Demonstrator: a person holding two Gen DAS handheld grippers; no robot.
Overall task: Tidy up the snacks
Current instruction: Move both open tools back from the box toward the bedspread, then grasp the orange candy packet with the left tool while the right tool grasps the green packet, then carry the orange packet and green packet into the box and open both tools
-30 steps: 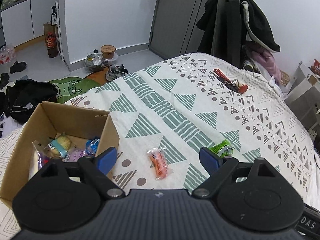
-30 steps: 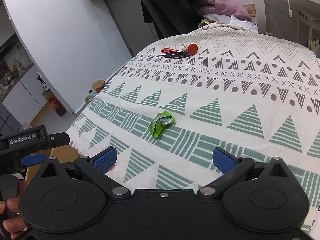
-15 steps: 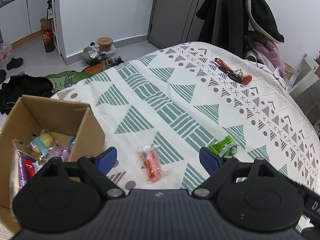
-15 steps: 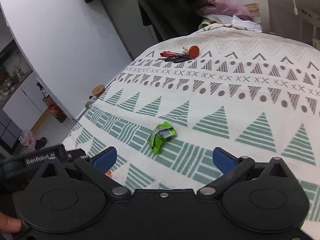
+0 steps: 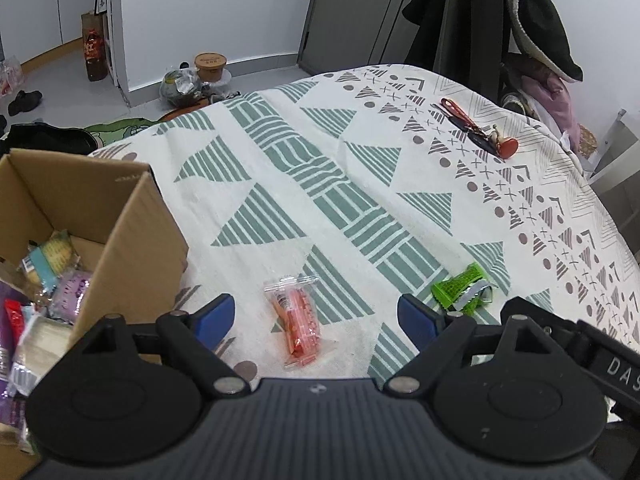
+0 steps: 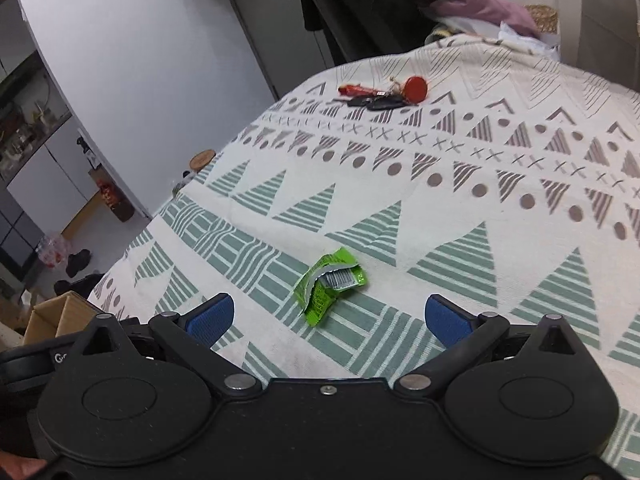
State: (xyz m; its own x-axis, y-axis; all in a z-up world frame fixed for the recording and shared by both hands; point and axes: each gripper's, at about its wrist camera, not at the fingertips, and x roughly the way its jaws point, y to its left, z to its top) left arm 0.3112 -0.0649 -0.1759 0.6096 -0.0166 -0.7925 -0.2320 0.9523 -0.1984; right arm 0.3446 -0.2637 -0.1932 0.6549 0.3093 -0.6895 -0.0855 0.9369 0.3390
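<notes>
Lined up for the pick-ups: left gripper spread wide over the orange snack packet beside the cardboard box (already part-filled), right gripper likewise gaping before the green wrapper mid-bedspread, descent and squeeze judged next.

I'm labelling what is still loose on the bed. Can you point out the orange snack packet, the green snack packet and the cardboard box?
orange snack packet point(image 5: 299, 317): left wrist view, middle of the packet.
green snack packet point(image 6: 329, 283): right wrist view, its crumpled middle.
cardboard box point(image 5: 132, 236): left wrist view, outer side wall.

White walls, grey floor, grey door, patterned bedspread.
</notes>
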